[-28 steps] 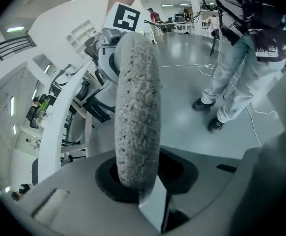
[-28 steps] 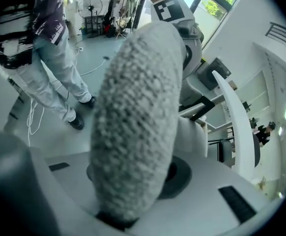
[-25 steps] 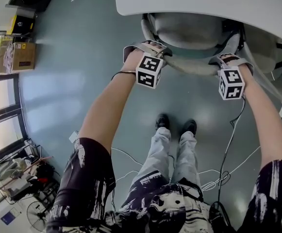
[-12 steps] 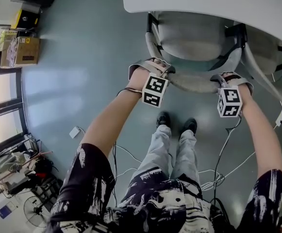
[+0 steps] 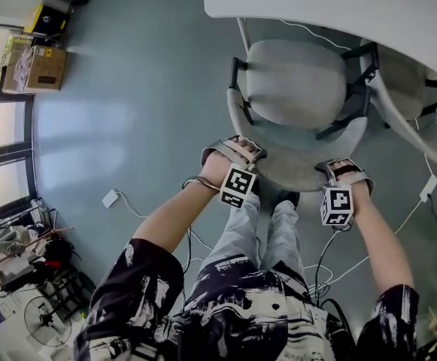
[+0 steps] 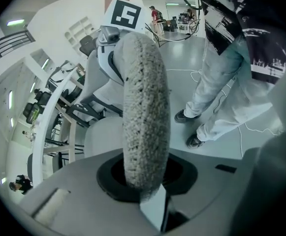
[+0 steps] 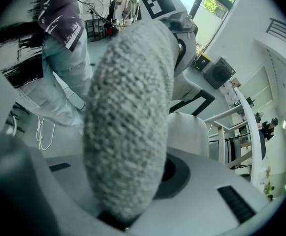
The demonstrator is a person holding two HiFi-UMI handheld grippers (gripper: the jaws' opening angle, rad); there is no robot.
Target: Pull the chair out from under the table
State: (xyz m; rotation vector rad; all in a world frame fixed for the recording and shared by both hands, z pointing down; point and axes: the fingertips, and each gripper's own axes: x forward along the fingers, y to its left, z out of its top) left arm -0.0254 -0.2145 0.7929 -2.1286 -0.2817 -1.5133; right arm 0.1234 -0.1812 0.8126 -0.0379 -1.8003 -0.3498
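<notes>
Head view: the chair (image 5: pixel 297 89) stood almost clear of the desk (image 5: pixel 316 2), with only its front edge near the desk's rim. The left tongs (image 5: pixel 239 156) and right tongs (image 5: pixel 344 170) were both clamped on the backrest (image 5: pixel 293 173), the chair's far side from the desk. The person's legs (image 5: pixel 267 228) stood just behind it, and cables (image 5: pixel 331 265) trailed on the floor farther from the desk.

Left gripper view: tongs pinched hard on the nubby backrest rim, seated deep.

Right gripper view: same story, padding squeezed between the tongs.

The danger, I'd judge: more pulling could bump the chair into the legs or snag a cable, and a jerk could slip the soft rim free.
</notes>
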